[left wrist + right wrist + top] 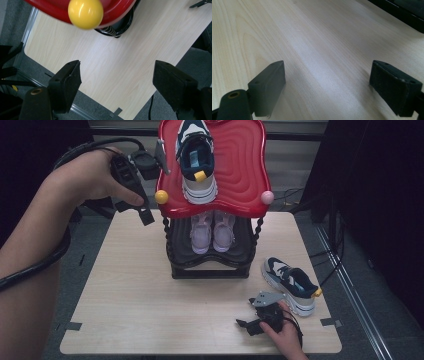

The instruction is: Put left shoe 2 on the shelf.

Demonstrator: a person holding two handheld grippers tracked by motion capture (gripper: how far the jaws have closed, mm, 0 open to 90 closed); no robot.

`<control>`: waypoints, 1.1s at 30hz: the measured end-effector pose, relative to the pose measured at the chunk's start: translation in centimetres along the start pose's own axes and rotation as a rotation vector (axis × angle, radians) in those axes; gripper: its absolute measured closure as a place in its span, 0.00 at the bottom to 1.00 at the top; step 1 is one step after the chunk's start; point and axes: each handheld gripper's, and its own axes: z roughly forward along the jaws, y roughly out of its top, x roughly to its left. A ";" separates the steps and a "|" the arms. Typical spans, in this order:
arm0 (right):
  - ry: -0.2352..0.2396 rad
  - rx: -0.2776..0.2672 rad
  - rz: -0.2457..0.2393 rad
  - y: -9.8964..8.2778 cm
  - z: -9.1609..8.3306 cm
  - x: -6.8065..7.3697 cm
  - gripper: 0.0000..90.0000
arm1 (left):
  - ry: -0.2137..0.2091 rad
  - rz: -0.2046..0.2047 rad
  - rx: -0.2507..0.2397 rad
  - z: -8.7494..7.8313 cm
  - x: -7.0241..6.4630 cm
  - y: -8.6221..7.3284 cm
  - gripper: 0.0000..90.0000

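Left tongs (117, 82) wide apart, empty, beside red rack (245, 170); right tongs (328, 87) likewise, over table (317, 37)

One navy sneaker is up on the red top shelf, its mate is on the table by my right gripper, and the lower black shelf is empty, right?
Not empty: the high view shows a pair of pale pink shoes on the lower black shelf. The rest holds.

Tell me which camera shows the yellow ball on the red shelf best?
The left gripper view: the yellow ball looms large and shiny at the red shelf's rim. The high view shows it small at the shelf's front left corner. The right gripper view looks across bare table.
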 end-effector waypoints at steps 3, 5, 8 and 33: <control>0.000 0.000 0.000 0.0 0.0 0.0 0.14 | -0.010 -0.003 0.002 0.7 0.0 -0.7 0.25; 0.000 0.000 0.000 0.0 0.0 0.0 0.14 | -0.013 -0.022 -0.015 1.3 0.0 -1.1 0.25; 0.000 0.000 0.001 0.0 0.0 0.0 0.14 | -0.022 -0.022 0.008 2.1 0.2 -1.7 0.25; -0.002 -0.004 0.001 0.0 0.0 0.0 0.14 | -0.070 -0.065 0.023 9.0 0.2 -4.9 0.25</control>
